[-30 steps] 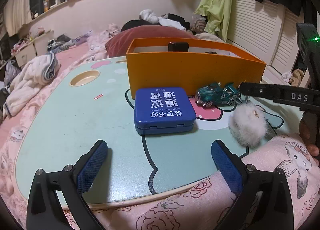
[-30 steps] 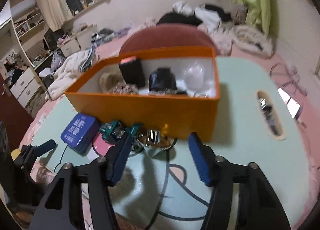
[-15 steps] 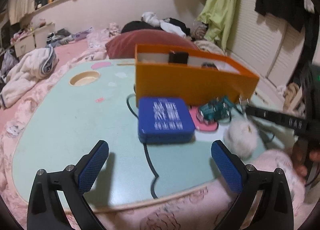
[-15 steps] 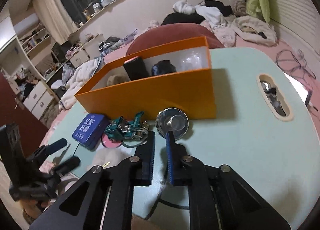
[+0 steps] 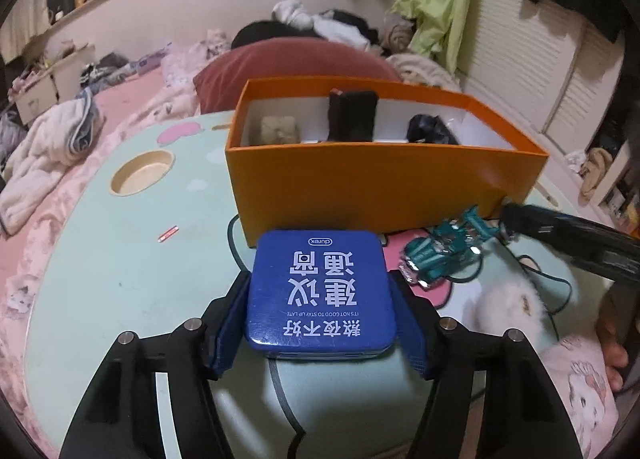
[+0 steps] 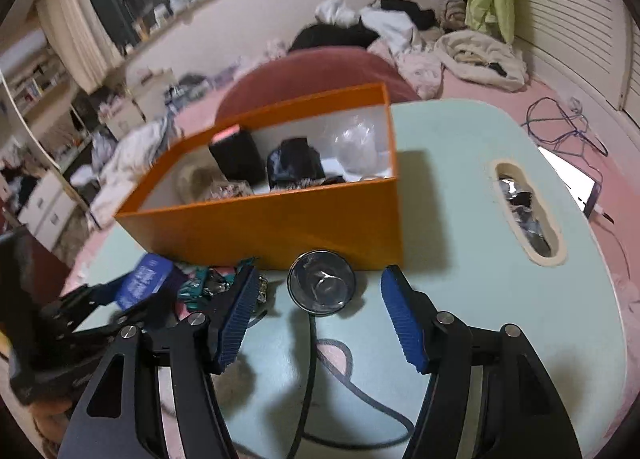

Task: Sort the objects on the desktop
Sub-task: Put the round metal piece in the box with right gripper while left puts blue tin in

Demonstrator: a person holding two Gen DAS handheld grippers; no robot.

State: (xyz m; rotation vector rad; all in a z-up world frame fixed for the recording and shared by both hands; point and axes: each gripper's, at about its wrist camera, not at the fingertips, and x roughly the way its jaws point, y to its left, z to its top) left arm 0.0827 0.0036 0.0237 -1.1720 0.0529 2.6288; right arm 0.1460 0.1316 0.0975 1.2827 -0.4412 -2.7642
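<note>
Blue tin: my left gripper clamps it by both sides at the near tabletop edge; its underside is hidden.
Right gripper: I see its fingers spread wide, holding nothing, around a round metal piece I can't identify.
Orange box: behind the tin; its near wall hides the bottoms of the dark items inside.
Teal toy car: right of the tin, partly blocked in the right view.
White fluffy ball: blurred, near the right edge.
</note>
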